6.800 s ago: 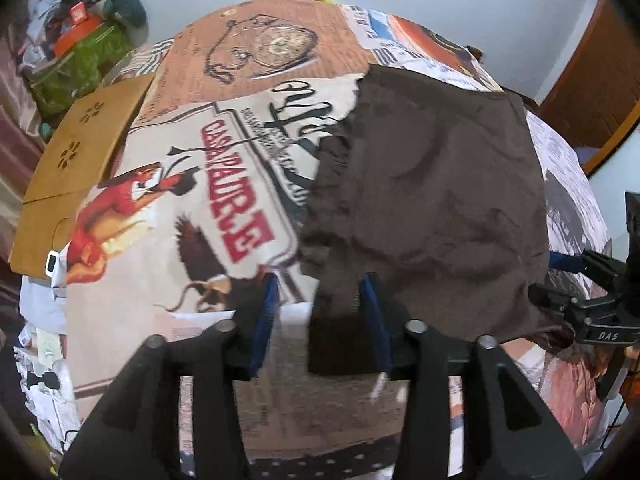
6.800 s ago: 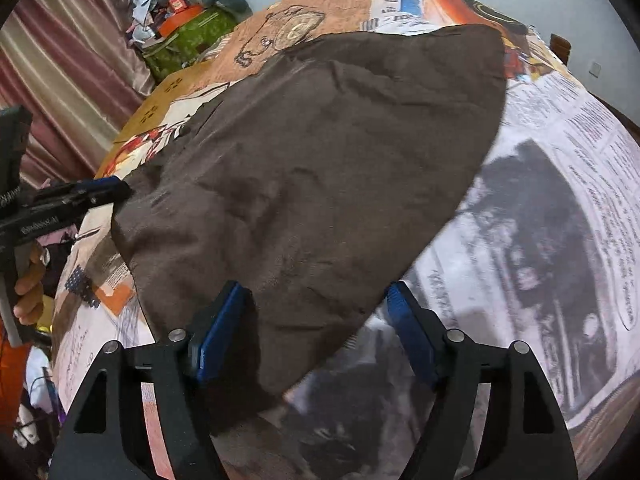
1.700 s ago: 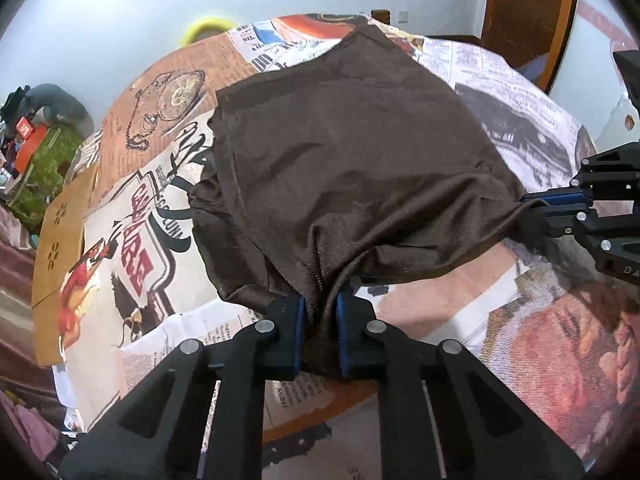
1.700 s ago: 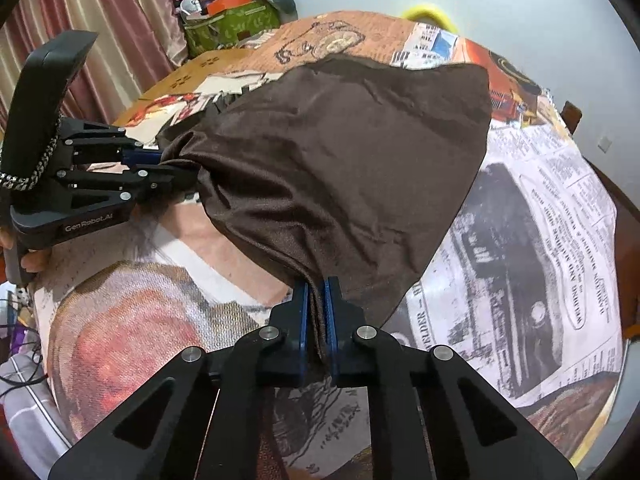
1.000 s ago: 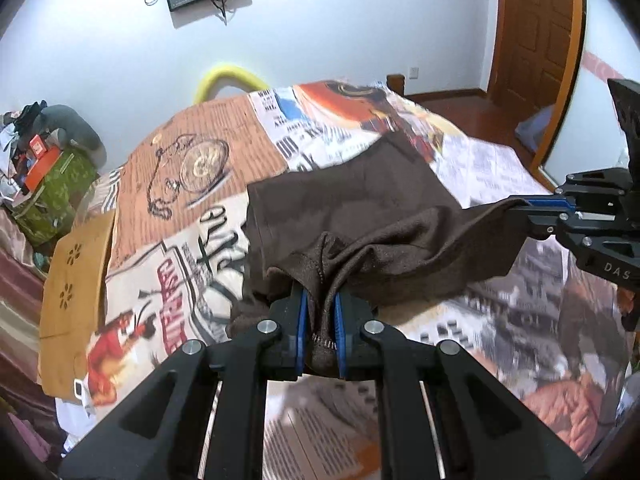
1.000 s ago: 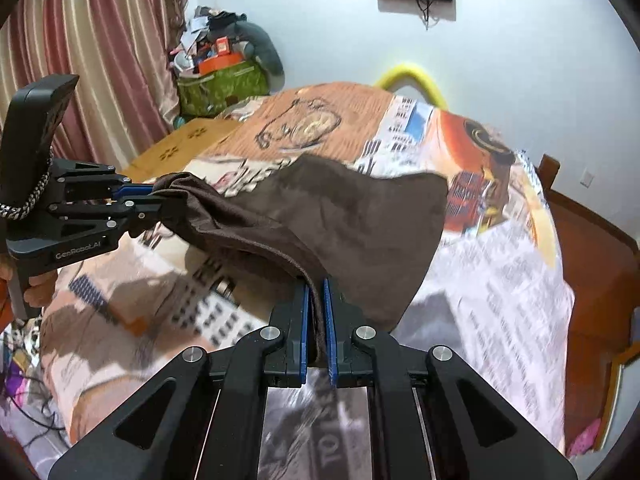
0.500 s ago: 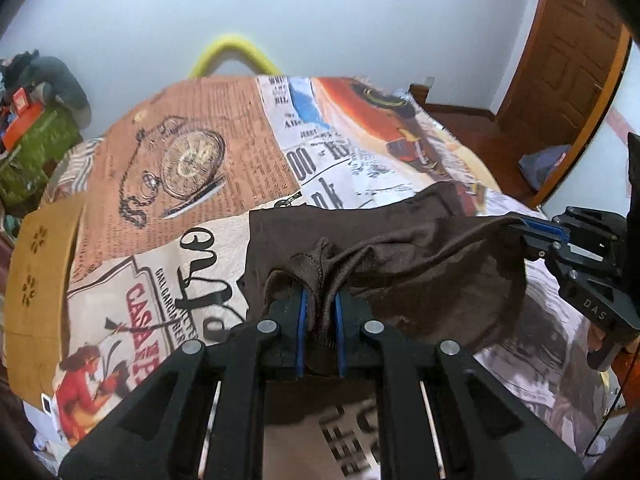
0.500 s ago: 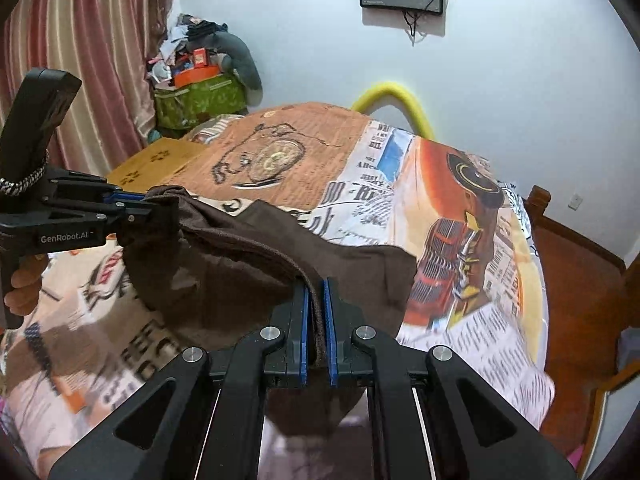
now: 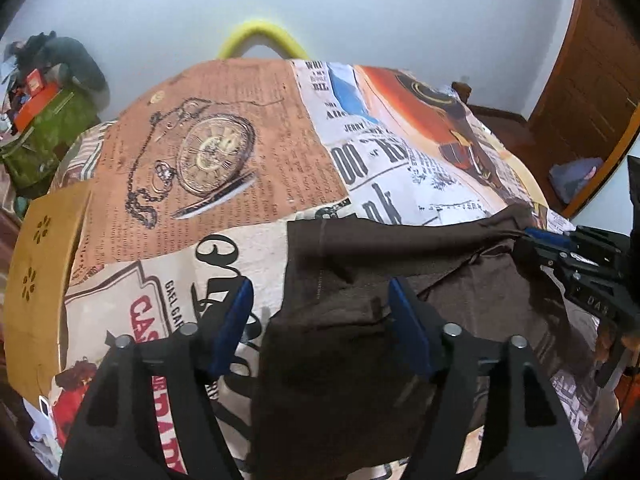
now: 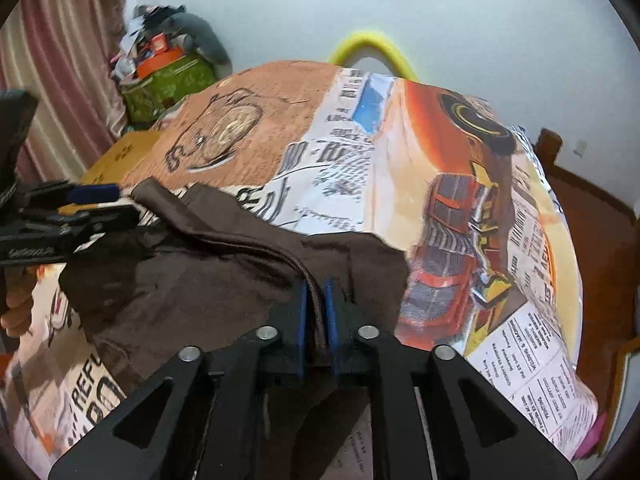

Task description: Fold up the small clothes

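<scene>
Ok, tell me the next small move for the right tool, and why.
Probably open the right tool and let go. The left tool already stands open, the brown garment lies doubled over on the printed bedspread, and only the right one grips the folded edge.

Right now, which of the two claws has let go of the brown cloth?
The left claw: its blue fingers stand wide apart over the brown cloth. The right claw is pinched shut on a fold of it.

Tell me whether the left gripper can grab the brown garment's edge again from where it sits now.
Probably yes. The left gripper is open, and the brown garment lies directly between its fingers with nothing over it. The right gripper pinches the far corner, well aside.
</scene>
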### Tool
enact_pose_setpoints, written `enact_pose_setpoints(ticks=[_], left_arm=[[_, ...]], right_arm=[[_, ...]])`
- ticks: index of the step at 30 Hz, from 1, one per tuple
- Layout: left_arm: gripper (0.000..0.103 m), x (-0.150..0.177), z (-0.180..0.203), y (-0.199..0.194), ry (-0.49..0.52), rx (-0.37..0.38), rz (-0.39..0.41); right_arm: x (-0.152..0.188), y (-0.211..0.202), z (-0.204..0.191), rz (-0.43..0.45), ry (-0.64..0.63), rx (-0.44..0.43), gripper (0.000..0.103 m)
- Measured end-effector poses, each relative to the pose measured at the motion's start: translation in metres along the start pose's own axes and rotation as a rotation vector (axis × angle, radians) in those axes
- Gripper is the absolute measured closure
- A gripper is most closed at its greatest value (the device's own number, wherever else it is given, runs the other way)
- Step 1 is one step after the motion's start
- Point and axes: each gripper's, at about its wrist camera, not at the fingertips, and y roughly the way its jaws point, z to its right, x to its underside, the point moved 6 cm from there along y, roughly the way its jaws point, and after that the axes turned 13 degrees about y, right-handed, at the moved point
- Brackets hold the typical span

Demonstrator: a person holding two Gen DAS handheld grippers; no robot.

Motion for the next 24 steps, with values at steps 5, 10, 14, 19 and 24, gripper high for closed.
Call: enact_pose_setpoints(ticks=[5,10,14,19,24], left_arm=[[0.029,0.018,-0.012,-0.009,-0.013,-0.027,-0.015],[0.028,0.049,-0.023,-0.010,-0.048,-0.024,-0.058],[0.027,0.072,-0.021,-0.006,-0.106,0.055,-0.092],[0.027,0.081,-0.011,0.006,-0.145,0.128,-0.122],[0.027,0.076,-0.003,0.019,-0.173,0.180,-0.122]], right_arm=[[-0.005,-0.022,0.010,0.058,0.074,-0.009,0.054],[0.010,-0.049,0.012,0.060,0.129,-0.066,0.049],[0.038,-0.063,0.009,0.037,0.153,-0.098,0.042],[0.072,-0.053,0.004,-0.043,0.185,-0.124,0.039],[0.076,-0.037,0.005,-0.055,0.212,-0.114,0.039]])
